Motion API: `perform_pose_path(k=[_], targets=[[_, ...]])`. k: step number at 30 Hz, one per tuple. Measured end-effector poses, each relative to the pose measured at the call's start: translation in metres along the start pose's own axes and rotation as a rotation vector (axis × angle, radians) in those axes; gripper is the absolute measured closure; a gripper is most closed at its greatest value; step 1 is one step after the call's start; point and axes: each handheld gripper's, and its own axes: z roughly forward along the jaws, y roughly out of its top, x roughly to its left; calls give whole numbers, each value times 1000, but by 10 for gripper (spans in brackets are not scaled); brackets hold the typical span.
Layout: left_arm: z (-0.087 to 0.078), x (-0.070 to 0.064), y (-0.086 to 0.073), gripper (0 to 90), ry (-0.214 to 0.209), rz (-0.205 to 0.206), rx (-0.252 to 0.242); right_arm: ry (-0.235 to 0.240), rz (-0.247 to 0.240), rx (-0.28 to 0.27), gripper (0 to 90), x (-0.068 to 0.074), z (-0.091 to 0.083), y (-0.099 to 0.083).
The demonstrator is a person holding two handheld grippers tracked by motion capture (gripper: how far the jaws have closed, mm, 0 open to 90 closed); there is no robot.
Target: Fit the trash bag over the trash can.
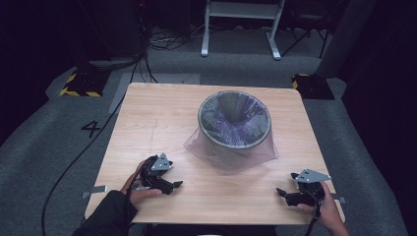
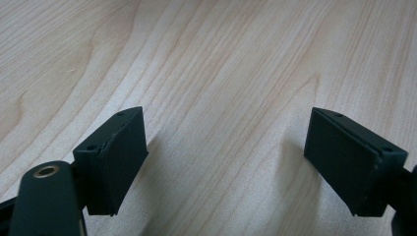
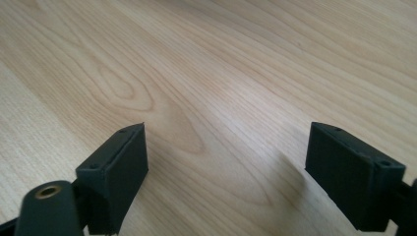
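1. Left gripper [image 1: 173, 185] resting near table [image 1: 162, 118] edge, jaws standing wide apart, gripping nothing.
2. Right gripper [image 1: 282, 192] doing likewise, wide and empty.
3. Round grey wastebasket [image 1: 235, 129] with translucent purple plastic liner [image 1: 235, 156] sitting ahead, between both, roughly equally near; upright.

We see a light brown desk [image 1: 162, 123] with wavy wood lines. On it stands a grey bin [image 1: 234, 123] lined with a see-through purple bag [image 1: 255, 150]. Both grippers' jaws are black. The floor [image 1: 44, 147] is grey carpet.
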Motion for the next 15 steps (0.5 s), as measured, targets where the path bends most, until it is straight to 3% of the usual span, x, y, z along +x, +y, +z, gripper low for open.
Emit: perform_pose_path(k=[4, 15], targets=[[0, 0, 0, 158, -3, 1, 1, 13, 79, -31, 145, -6, -1, -10], [0, 1, 0, 153, -10, 3, 0, -2, 92, -25, 118, -7, -1, -10]])
